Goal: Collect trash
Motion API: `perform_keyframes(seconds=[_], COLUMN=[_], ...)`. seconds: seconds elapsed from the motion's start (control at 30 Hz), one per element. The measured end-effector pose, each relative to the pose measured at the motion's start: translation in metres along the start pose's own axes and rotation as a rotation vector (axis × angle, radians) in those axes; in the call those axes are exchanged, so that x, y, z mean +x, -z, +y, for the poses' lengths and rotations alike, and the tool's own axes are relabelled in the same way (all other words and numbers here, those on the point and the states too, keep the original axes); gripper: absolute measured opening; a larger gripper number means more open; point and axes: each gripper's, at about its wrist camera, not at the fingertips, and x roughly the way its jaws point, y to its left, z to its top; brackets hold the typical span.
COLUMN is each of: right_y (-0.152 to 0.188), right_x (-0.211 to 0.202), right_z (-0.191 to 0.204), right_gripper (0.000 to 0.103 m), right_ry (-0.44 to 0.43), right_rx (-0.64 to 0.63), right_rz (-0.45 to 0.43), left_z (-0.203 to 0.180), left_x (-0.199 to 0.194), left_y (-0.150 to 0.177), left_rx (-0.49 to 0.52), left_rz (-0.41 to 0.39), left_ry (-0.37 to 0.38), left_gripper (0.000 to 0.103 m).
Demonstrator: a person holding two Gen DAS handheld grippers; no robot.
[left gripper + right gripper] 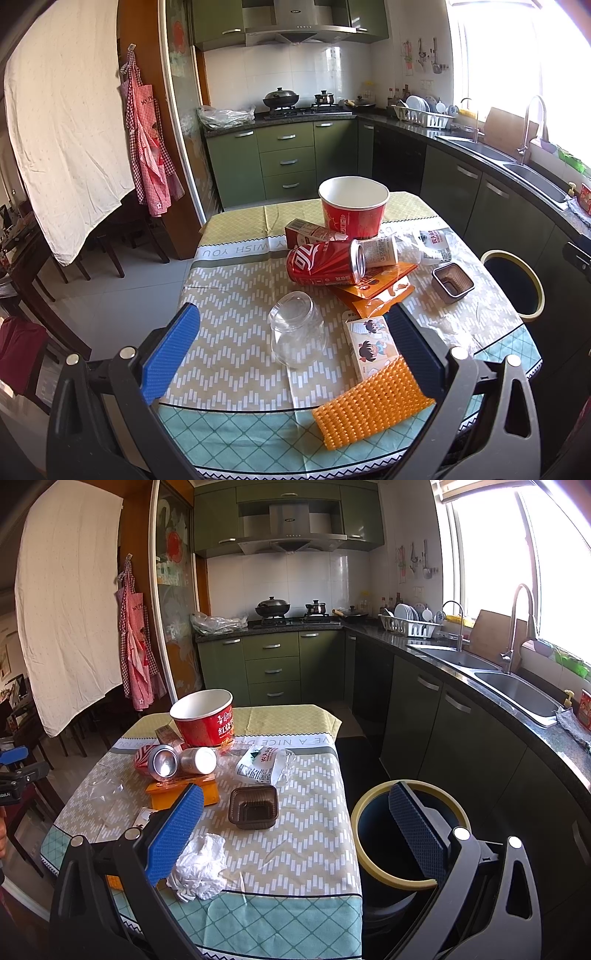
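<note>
mostly crushed red can, crumpled white tissue, clear cup tipped

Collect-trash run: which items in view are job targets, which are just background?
Job:
red can
paper bowl
brown tray
crumpled tissue
clear cup
orange wrapper
bin

Background:
dish rack
wok
apron
sink

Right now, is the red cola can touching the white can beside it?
Touching. In the right wrist view the red cola can and the white can lie side by side with no gap visible.
</note>
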Motion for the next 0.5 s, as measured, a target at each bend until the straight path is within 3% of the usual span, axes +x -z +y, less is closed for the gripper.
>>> perform_keyframes(seconds=[0.5], right_y=[-0.0001], right_x=[0.0006], right_z=[0.0002], right_gripper=[0.099], right_ry=[0.000], right_rx=[-0.002], right_rz=[0.002], left_z=[-0.0016], left_x=[0.0007], left_y=[0.0010], left_rx=[0.002], left_rz=[-0.001], left_ry=[0.002], left_gripper=[0.097])
